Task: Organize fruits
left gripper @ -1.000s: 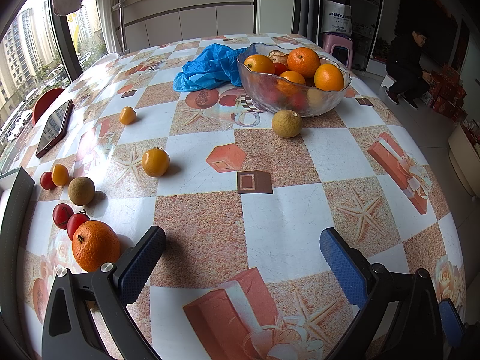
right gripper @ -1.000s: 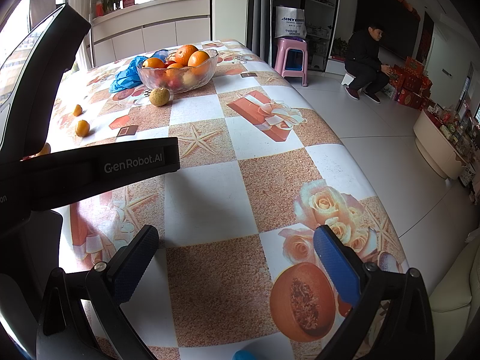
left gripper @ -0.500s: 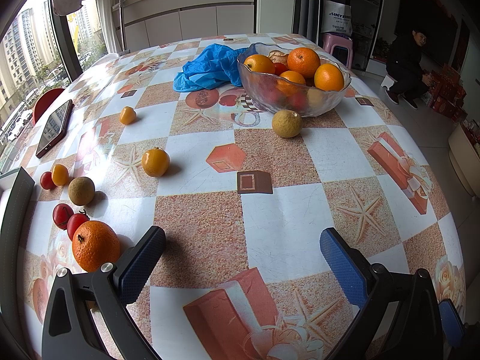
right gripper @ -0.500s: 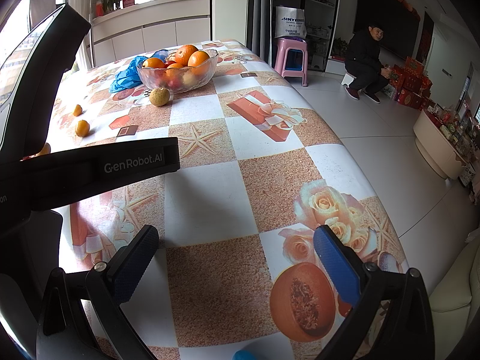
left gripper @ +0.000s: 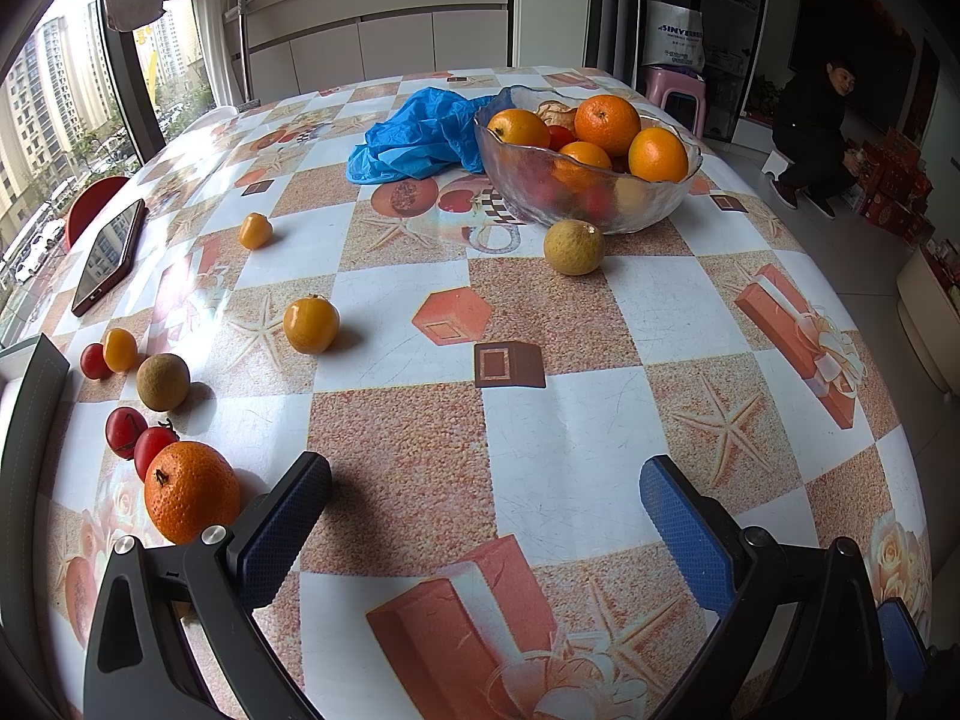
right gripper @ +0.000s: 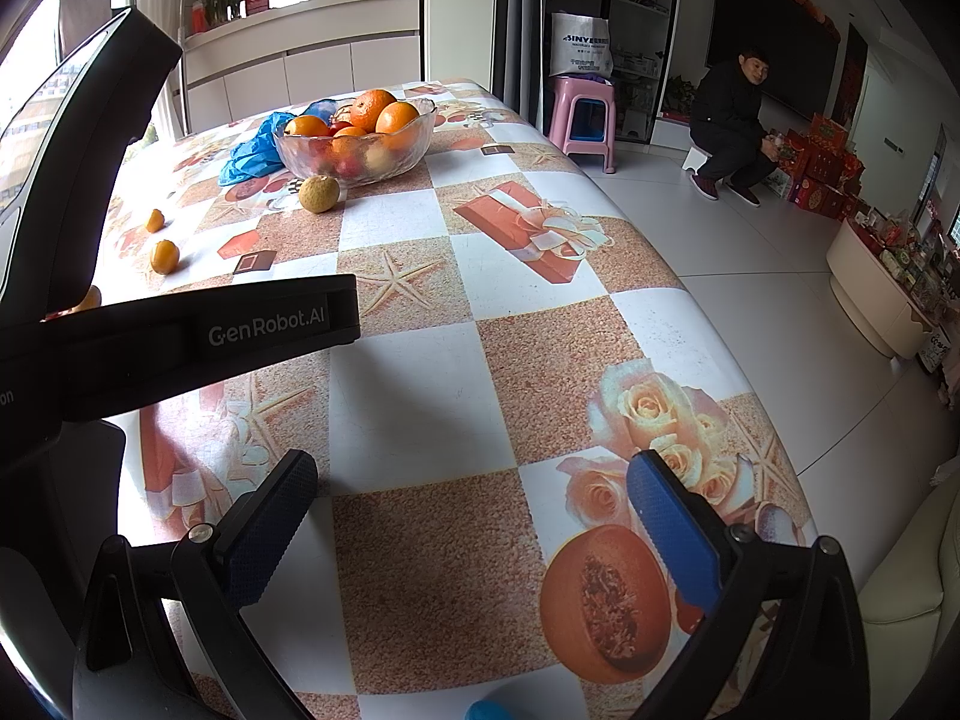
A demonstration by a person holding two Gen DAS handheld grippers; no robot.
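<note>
A round table with a checked tablecloth fills both views; white cabinets and a window stand behind it. A person crouches far right by red boxes. At the far side a glass bowl holds oranges and small red fruit, with a blue plastic bag touching its left rim and a yellowish-brown fruit just in front. Only the left wrist view shows the near-left group: an orange, two red tomatoes, a brown fruit and a phone. The left gripper and the right gripper are both spread wide, holding nothing.
</note>
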